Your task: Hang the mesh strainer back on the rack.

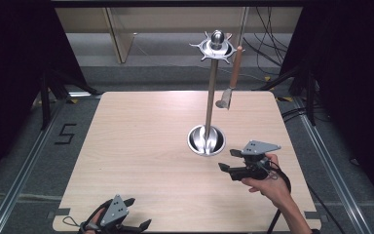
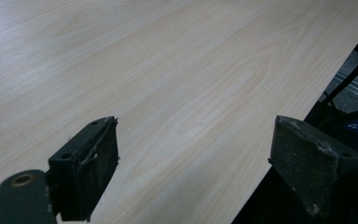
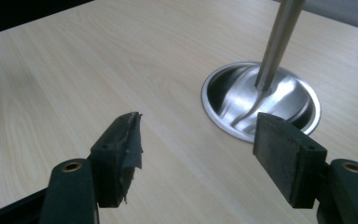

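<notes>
At the near edge of the table (image 1: pixel 141 146) the left gripper (image 1: pixel 135 214) rests low over the wood, its jaws spread wide with nothing between them; in the left gripper view only bare wood grain and the table's edge lie ahead of it. Farther in and to the right, the right gripper (image 1: pixel 229 160) hovers just beside the utensil stand's round steel base (image 1: pixel 206 140), jaws likewise wide apart and empty. In the right gripper view the base (image 3: pixel 279 100) sits just ahead of the right-hand jaw, with the steel pole (image 3: pixel 279 42) rising out of it. Beyond, the pole climbs to a hooked crown (image 1: pixel 216 46), and from one hook on its right hangs a wooden-handled spatula (image 1: pixel 232 80), blade down, well apart from both grippers. Judging by this, the work in hand concerns the stand and its hanging tool. To do it well, the right gripper would likely need to rise and square its jaws across the handle, closing gently, while avoiding knocks to the pole, since a tall stand may tip.
</notes>
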Demonstrator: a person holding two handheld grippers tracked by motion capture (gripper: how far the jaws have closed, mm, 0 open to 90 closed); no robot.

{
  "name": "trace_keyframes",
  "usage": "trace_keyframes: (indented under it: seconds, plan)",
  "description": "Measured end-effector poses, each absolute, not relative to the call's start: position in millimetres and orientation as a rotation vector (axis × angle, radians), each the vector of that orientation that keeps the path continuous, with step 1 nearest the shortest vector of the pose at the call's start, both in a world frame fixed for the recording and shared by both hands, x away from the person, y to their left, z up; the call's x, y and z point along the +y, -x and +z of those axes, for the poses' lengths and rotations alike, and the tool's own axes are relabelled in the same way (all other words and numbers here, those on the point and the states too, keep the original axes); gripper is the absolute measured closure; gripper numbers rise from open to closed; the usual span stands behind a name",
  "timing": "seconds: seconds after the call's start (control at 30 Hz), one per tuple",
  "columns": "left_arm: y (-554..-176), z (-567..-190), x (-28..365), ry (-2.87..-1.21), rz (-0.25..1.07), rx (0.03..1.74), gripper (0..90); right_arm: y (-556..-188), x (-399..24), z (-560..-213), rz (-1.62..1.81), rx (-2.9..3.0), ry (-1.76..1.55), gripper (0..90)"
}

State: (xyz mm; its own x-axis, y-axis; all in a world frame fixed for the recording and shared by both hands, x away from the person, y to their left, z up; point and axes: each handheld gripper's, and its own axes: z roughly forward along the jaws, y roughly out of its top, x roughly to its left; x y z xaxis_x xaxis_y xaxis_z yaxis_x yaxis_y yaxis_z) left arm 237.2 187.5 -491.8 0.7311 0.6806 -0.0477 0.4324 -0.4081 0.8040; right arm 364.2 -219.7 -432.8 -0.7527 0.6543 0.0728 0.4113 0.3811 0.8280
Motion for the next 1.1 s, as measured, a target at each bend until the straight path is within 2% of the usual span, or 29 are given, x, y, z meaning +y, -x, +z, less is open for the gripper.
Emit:
trace_keyframes:
  seconds: [0.57, 0.67, 0.8, 1.1]
  plan:
    - [-240, -491, 190, -2.118, 0.393, 0.787, 14.7, -349, -217, -460, 1.272, 2.398, -0.955, 31.1]
    - [-237, -493, 187, -2.092, 0.371, 0.834, 14.8, -345, -218, -464, 1.266, 2.408, -0.961, 30.6]
    - [-239, -493, 188, -2.116, 0.389, 0.787, 14.8, -341, -220, -469, 1.257, 2.408, -0.956, 30.2]
    - [-237, -495, 186, -2.115, 0.371, 0.815, 14.7, -333, -221, -478, 1.223, 2.431, -0.924, 28.0]
